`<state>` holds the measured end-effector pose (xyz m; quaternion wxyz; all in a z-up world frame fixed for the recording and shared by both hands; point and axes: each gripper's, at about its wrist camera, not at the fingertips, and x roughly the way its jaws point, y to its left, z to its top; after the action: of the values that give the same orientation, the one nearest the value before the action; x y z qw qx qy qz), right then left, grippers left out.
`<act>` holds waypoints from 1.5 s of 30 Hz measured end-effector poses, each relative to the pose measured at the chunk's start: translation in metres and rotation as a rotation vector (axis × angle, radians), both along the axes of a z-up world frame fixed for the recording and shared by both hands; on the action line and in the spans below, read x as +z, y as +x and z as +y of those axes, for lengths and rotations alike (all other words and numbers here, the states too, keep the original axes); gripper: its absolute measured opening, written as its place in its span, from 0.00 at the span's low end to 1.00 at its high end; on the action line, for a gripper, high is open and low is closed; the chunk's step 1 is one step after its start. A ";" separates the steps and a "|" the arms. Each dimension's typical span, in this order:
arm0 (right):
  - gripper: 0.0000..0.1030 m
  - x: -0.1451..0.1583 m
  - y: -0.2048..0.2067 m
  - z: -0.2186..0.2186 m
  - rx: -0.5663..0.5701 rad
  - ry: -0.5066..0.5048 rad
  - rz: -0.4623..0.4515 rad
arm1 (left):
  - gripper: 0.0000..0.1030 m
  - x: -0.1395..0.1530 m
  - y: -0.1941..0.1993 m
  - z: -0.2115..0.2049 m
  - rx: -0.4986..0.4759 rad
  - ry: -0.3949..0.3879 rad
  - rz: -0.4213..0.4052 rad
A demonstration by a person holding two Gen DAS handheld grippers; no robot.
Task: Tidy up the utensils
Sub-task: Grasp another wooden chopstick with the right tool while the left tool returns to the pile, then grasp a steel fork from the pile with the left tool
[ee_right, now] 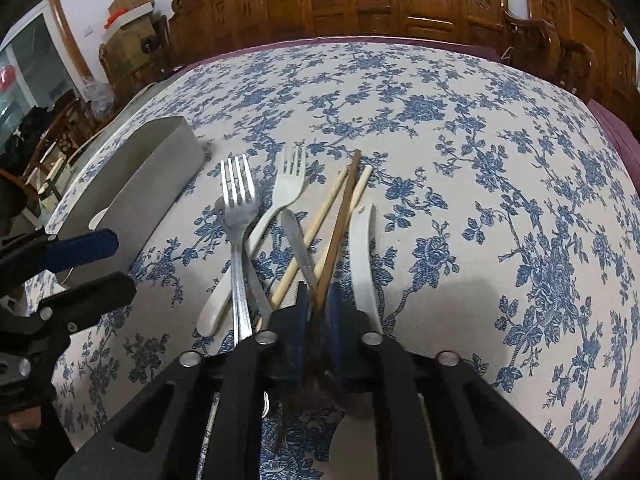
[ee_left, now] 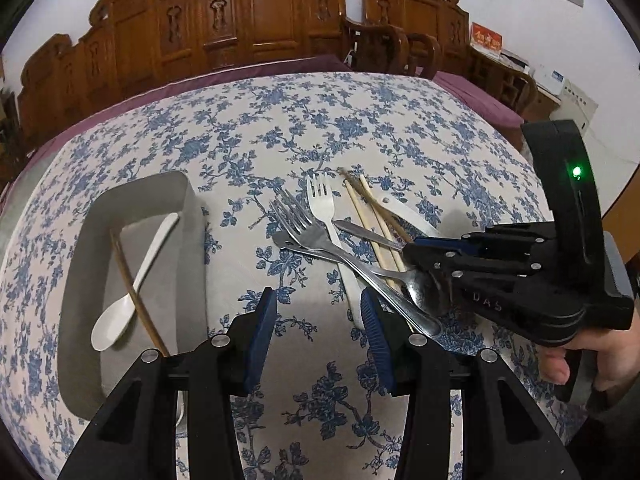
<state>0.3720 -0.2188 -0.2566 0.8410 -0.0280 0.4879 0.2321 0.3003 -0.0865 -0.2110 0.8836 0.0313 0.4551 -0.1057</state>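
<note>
A: Right wrist view: the dark chopstick (ee_right: 340,224) is pinched at its near end by the right gripper (ee_right: 318,308), jaws nearly shut; its long axis runs up the frame, along the fingers.

B: And the tray (ee_left: 192,248)?

A: Seen lower left in the left wrist view. The left gripper (ee_left: 318,320), nearer it, is held half open on nothing.

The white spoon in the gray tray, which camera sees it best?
The left wrist view: the white spoon lies in full sight inside the gray tray. The right wrist view shows only a sliver of it behind the tray's wall.
</note>
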 end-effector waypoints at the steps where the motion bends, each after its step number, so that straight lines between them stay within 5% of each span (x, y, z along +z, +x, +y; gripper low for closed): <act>1: 0.07 0.001 0.000 -0.001 0.001 0.001 0.002 | 0.40 -0.002 0.001 -0.002 0.000 0.001 0.004; 17: 0.06 0.038 0.004 -0.039 -0.061 0.088 -0.065 | 0.40 -0.031 0.038 -0.027 0.033 -0.009 0.071; 27: 0.06 0.042 0.001 -0.039 -0.059 0.101 -0.071 | 0.31 -0.043 0.060 -0.030 0.081 -0.016 0.096; 33: 0.06 0.043 0.001 -0.039 -0.060 0.102 -0.072 | 0.16 -0.041 0.059 -0.021 0.103 -0.023 0.108; 45: 0.06 0.041 0.000 -0.037 -0.054 0.088 -0.075 | 0.16 -0.040 0.055 -0.008 0.129 0.018 0.130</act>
<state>0.3721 -0.2556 -0.2154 0.8652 0.0136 0.4458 0.2293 0.3558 -0.0950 -0.2512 0.8568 0.0028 0.5135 -0.0466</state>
